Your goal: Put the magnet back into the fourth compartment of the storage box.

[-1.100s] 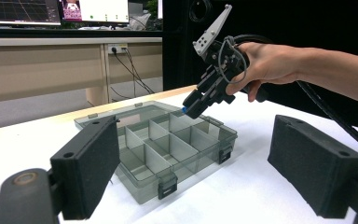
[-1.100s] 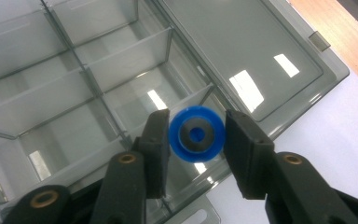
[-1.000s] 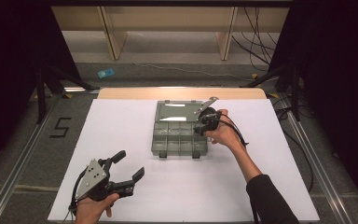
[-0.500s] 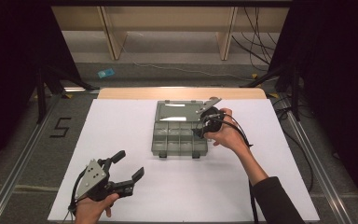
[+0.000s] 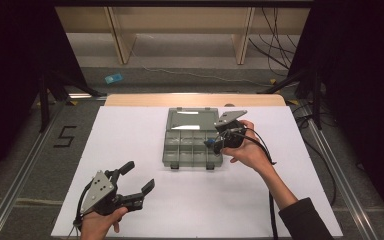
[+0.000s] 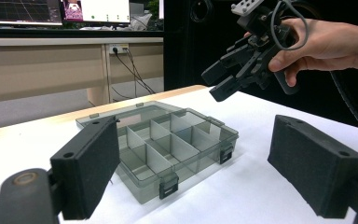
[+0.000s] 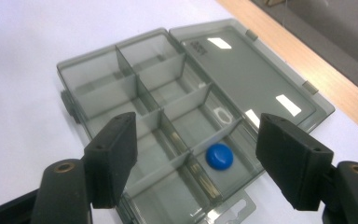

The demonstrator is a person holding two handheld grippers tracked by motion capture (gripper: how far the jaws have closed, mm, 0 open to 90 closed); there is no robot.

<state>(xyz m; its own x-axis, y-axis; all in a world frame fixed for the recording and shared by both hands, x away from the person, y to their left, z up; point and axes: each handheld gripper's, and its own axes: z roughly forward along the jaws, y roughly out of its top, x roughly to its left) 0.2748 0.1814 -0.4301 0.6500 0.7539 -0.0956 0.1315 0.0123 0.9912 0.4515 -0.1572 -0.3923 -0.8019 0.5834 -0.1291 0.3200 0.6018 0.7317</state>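
Now the right gripper point(image 7: 196, 163) hangs wide open over the blue button point(image 7: 219, 156), lying in a right-side pocket of the box point(image 7: 98, 93). It looks small, hard and slippery, so pinch its edges. The left gripper point(image 5: 139, 182) waits open, near left.

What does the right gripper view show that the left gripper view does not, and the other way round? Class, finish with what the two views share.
Right gripper view: a blue round piece lying in one compartment of the organiser box, with the right gripper open above it.

Left gripper view: the open left gripper low in front, the right gripper seen from outside, held by a hand above the box's far side, plus monitors and a wooden bench behind.

Both: the grey box with dividers, its clear lid open flat, on the white table.
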